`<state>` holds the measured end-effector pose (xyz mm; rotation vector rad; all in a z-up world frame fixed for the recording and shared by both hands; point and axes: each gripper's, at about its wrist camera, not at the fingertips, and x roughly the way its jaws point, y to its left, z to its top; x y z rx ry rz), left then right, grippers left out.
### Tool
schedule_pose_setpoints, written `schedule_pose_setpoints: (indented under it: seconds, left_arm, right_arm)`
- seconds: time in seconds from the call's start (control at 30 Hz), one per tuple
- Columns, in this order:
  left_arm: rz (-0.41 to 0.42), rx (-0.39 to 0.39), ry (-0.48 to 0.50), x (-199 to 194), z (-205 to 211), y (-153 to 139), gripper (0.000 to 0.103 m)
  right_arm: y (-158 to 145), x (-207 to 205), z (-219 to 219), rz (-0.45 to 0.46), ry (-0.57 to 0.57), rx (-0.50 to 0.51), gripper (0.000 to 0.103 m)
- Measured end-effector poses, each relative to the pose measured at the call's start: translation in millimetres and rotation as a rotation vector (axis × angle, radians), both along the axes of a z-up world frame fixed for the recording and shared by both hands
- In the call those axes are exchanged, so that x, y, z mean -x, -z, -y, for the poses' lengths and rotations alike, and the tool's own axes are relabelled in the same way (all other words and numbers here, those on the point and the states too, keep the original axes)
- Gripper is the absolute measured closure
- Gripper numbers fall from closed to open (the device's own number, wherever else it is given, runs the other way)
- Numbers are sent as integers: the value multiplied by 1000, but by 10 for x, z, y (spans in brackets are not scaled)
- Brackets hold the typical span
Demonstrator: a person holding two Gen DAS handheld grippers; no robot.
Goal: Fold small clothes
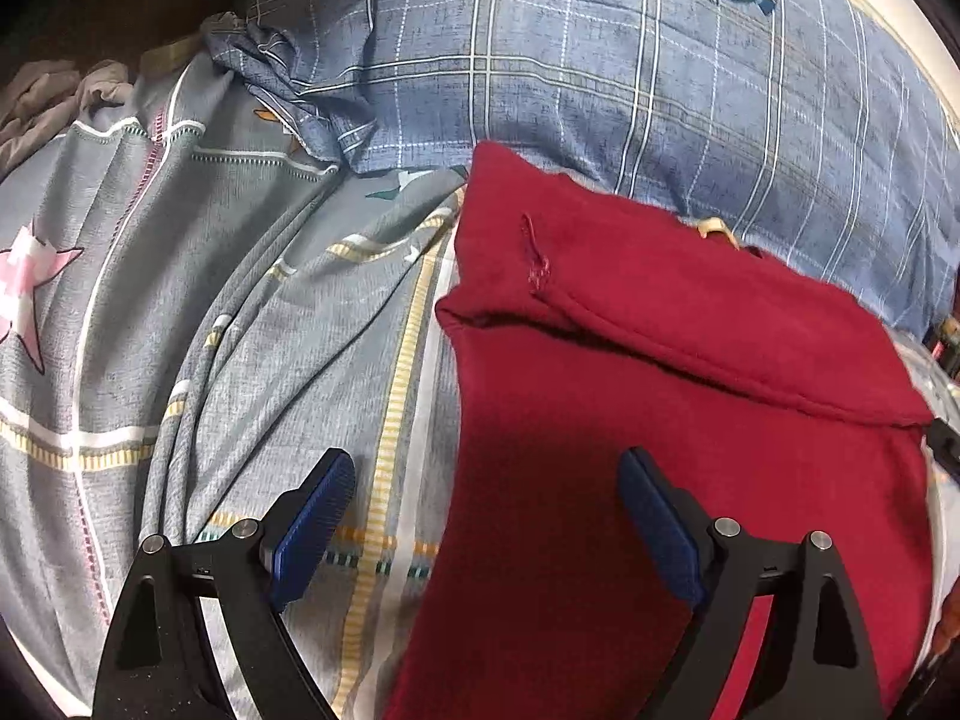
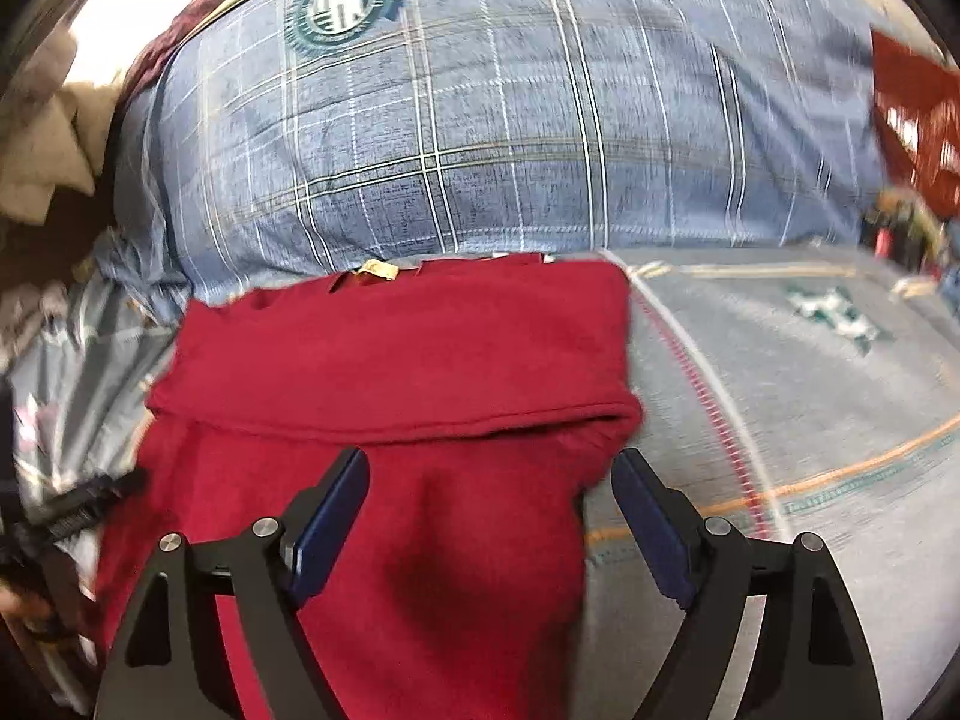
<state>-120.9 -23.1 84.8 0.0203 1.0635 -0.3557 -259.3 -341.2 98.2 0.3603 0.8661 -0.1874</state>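
Note:
A dark red garment (image 1: 690, 396) lies on the bed, its far part folded back toward me into a thick band. My left gripper (image 1: 486, 468) hangs open above the garment's left edge; one blue pad is over the bedsheet, the other over the red cloth. In the right wrist view the same red garment (image 2: 408, 360) shows a small yellow label at its far edge. My right gripper (image 2: 489, 468) is open over the garment's right side, just below the folded band. Neither gripper has cloth between its pads.
A blue plaid pillow (image 1: 600, 60) with a round green emblem lies right behind the garment. The grey patterned bedsheet (image 1: 180, 300) is creased to the left. Crumpled light cloth (image 2: 42, 138) lies at the far left, and a red object (image 2: 918, 120) at the far right.

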Motion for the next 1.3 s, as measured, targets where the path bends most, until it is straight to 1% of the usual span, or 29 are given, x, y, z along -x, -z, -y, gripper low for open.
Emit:
schedule_pose_setpoints:
  seconds: [0.07, 0.13, 0.23, 0.33, 0.4, 0.5, 0.6, 0.7, 0.77, 0.83, 0.87, 0.9, 0.93, 0.97, 1.0, 1.03, 1.07, 1.1, 1.13, 1.17, 1.2, 1.23, 1.27, 1.3]
  left_arm:
    - [3, 30, -6, -32, -10, -20, 13]
    - [8, 55, -17, -81, -20, -22, 13]
    - [-11, 56, -32, -139, -46, 35, 13]
    - [-28, 54, -35, -166, -33, 68, 13]
    - [-19, 52, -34, -169, -21, 54, 13]
    - [1, 54, -26, -159, -8, 14, 13]
    - [10, 73, -25, -160, -20, -40, 13]
    - [-20, 114, -42, -273, -56, -84, 14]
    - [-18, 108, -42, -387, -63, -137, 14]
    - [1, 95, -56, -524, -61, -204, 16]
    - [2, 102, -57, -571, -50, -215, 16]
    - [-3, 111, -54, -631, -20, -211, 18]
    - [-9, 108, -48, -677, 20, -197, 23]
    - [-20, 95, -33, -735, 92, -164, 27]
    - [-30, 82, -10, -776, 160, -128, 34]
    - [-41, 66, 22, -813, 248, -75, 38]
    - [-52, 51, 46, -848, 322, -19, 40]
    - [-63, 38, 60, -884, 378, 34, 45]
    - [-73, 22, 72, -915, 442, 96, 54]
    - [-73, 12, 76, -965, 487, 125, 58]
    - [-60, -2, 81, -989, 531, 142, 64]
    - [-45, -6, 94, -1005, 565, 140, 74]
    - [-37, -8, 100, -1017, 581, 134, 79]
    - [-22, -3, 99, -1035, 573, 105, 88]
  right_arm:
    - [26, -46, 57, 4, 17, -52, 19]
    - [63, -96, 96, -9, 36, -72, 18]
    - [83, -106, 105, -23, 36, -100, 18]
    - [46, -112, 64, -13, 20, -79, 18]
    - [32, -114, 47, -18, 23, -55, 18]
    - [56, -118, 66, -45, 34, -61, 18]
    - [71, -102, 120, -55, 49, -98, 18]
    - [85, -97, 186, -56, 72, -133, 18]
    - [101, -100, 213, -64, 83, -148, 18]
    - [104, -109, 234, -64, 89, -152, 18]
    - [108, -121, 245, -66, 90, -151, 18]
    - [111, -131, 257, -69, 91, -151, 18]
    - [112, -139, 269, -69, 91, -149, 18]
    - [112, -146, 281, -70, 94, -148, 18]
    - [113, -152, 293, -71, 97, -149, 18]
    - [117, -162, 306, -72, 98, -151, 18]
    - [125, -168, 315, -76, 99, -153, 18]
    - [134, -174, 320, -82, 99, -154, 18]
    - [147, -179, 322, -89, 99, -154, 18]
    - [156, -188, 328, -94, 98, -154, 18]
    - [166, -196, 328, -99, 99, -152, 18]
    - [167, -204, 330, -99, 97, -149, 18]
    - [160, -210, 324, -98, 95, -144, 18]
    - [154, -215, 321, -98, 93, -141, 18]
